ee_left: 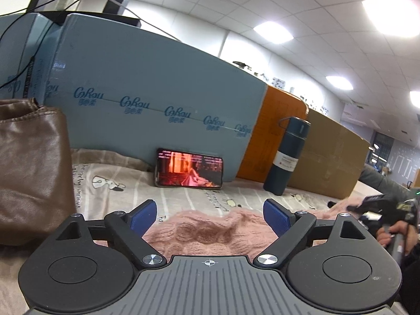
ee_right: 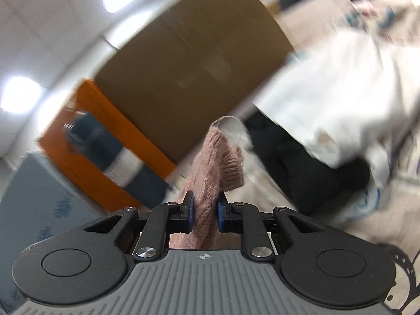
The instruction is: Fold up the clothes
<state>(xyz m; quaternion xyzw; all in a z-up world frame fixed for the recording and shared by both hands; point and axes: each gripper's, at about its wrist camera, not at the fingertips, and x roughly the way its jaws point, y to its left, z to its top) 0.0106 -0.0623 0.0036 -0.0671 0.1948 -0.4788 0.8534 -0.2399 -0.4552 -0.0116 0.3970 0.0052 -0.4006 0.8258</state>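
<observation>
Office ceiling panels (ee_left: 273, 33) glowed overhead; below them lay a striped, cartoon-printed sheet (ee_left: 183, 197) covering the work surface; a pale blue foam board (ee_left: 147, 84) stood along the back at 12 o'clock in the left wrist view, with an orange board (ee_left: 273, 136) and a cardboard box (ee_left: 330, 157) beside it toward 2 o'clock.

A phone (ee_left: 189, 168) leaned against the blue board, its screen lit red; a dark teal flask (ee_left: 287, 156) stood upright in front of the orange board; a brown leather bag (ee_left: 29, 173) sat at 9 o'clock.

Left gripper (ee_left: 210, 216): fingers spread wide, blue pads clear of any cloth; pink knit sweater (ee_left: 210, 232) lay on the sheet just beyond and beneath the gap, stretching toward 3 o'clock.

Right gripper (ee_right: 205, 214): fingers drawn narrow and pinching a fold of the sweater (ee_right: 210, 173); the ribbed cuff (ee_right: 232, 173) hung off toward 1 o'clock; this view was tilted and motion-blurred.

At 3 o'clock in the right wrist view lay a white garment (ee_right: 341, 99) over a black one (ee_right: 294, 162); details there too smeared to read.

At 3 o'clock in the left view, the right hand (ee_left: 393, 232) was visible on its tool.
</observation>
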